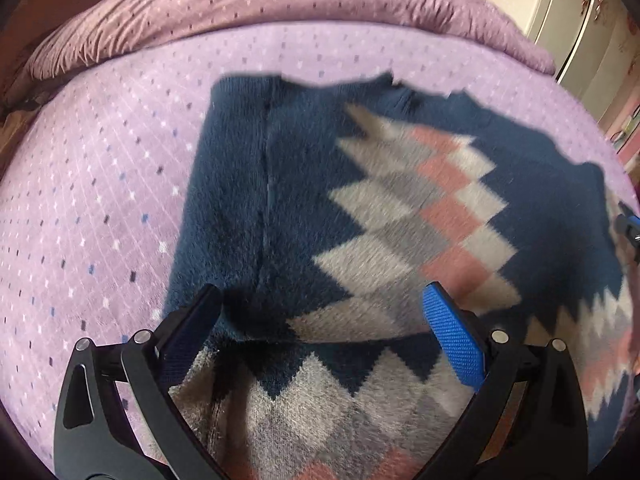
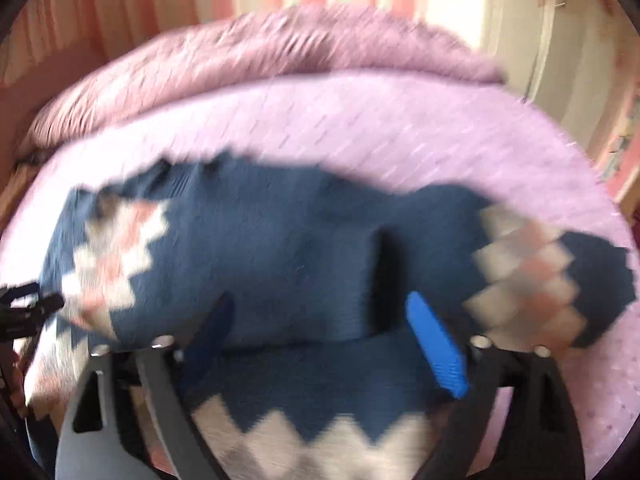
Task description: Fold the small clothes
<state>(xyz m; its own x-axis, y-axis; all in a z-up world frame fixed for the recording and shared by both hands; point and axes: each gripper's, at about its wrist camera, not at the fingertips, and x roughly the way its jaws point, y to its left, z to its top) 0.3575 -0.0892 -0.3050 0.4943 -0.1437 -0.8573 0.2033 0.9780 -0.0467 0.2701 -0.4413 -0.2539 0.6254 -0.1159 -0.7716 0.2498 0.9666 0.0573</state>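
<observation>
Navy sweater, neckline away, lengthwise on bedspread

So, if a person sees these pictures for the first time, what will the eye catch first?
First the sweater, dark blue with a zigzag of white, grey and pink diamonds, lying in the middle of the lilac bedcover. Next the bright blue pads of the left gripper, which stands open just over the sweater's near edge. The right wrist view is blurred, yet the right gripper also shows open above the blue knit.
</observation>
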